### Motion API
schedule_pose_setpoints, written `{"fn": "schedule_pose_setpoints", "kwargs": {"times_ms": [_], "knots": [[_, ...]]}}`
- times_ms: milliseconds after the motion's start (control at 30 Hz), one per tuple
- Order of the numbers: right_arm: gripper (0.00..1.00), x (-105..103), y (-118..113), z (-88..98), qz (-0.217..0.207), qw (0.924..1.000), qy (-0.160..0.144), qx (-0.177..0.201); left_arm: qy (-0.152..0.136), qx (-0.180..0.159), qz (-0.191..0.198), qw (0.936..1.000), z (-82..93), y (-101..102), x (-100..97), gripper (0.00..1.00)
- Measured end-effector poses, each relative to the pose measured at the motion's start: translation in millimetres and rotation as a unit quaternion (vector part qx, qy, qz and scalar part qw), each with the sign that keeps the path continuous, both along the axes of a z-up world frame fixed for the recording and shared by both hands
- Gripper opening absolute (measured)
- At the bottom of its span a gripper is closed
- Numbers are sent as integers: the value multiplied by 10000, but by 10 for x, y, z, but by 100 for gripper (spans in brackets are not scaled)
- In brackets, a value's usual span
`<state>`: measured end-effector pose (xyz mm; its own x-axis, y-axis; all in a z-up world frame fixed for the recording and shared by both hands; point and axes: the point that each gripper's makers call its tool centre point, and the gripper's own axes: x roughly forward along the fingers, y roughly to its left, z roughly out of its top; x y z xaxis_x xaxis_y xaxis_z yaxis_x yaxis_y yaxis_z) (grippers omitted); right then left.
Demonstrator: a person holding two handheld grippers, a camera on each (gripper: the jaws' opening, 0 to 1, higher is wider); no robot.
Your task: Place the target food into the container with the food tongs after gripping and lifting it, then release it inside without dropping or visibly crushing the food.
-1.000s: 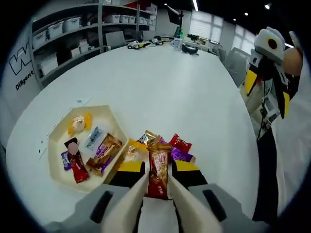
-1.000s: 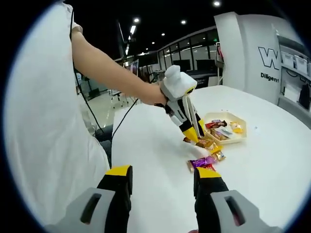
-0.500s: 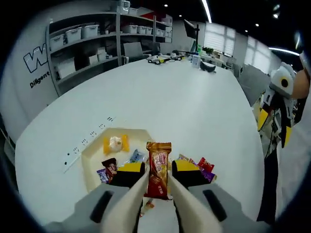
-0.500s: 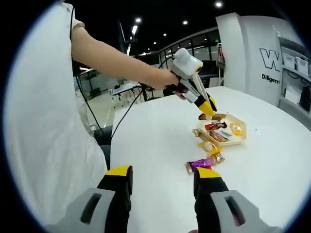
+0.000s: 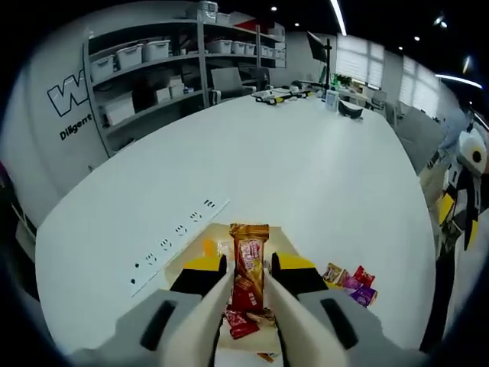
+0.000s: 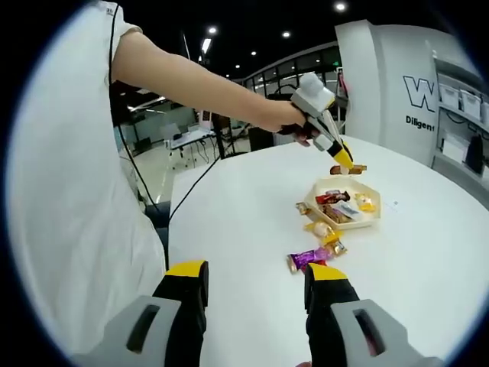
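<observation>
In the left gripper view the left gripper has its cream jaws closed on a glossy brown-gold snack bar, held upright above the pale hexagonal tray. In the right gripper view the right gripper stands wide apart – holding nothing – and loose shiny wrappers lie just beside that tray on the smooth white table.

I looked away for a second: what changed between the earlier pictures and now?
The left gripper lifted the gold-wrapped snack bar off the loose pile and carried it above the tray, jaws still clamped. The right gripper stayed open and idle; the tray and pile did not move.
</observation>
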<state>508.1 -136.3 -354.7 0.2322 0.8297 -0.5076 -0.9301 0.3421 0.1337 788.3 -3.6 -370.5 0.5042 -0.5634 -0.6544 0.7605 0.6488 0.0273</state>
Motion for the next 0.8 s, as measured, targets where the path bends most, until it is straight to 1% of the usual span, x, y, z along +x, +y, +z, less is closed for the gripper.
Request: {"fn": "schedule_pose_setpoints", "kwargs": {"times_ms": [67, 133, 167, 367, 633, 800], "knots": [[47, -8, -9, 2, -15, 10000, -2, -12, 25, 27, 65, 10000, 2, 13, 43, 21], [47, -14, -14, 3, -24, 10000, -3, -17, 63, -54, 114, 9999, 25, 2, 59, 22], [47, -16, -17, 3, -35, 10000, -7, -28, 12, -9, 120, 9999, 42, 8, 71, 22], [47, 2, 3, 26, -47, 10000, -36, -12, -60, -41, 81, 9999, 142, 5, 81, 21], [47, 3, 52, 42, 29, 10000, -80, 15, -79, 58, -3, 10000, 150, 46, -65, 22], [47, 13, 79, 30, 89, 9999, -96, 45, -147, 154, -85, 9997, 116, 122, -285, 22]]}}
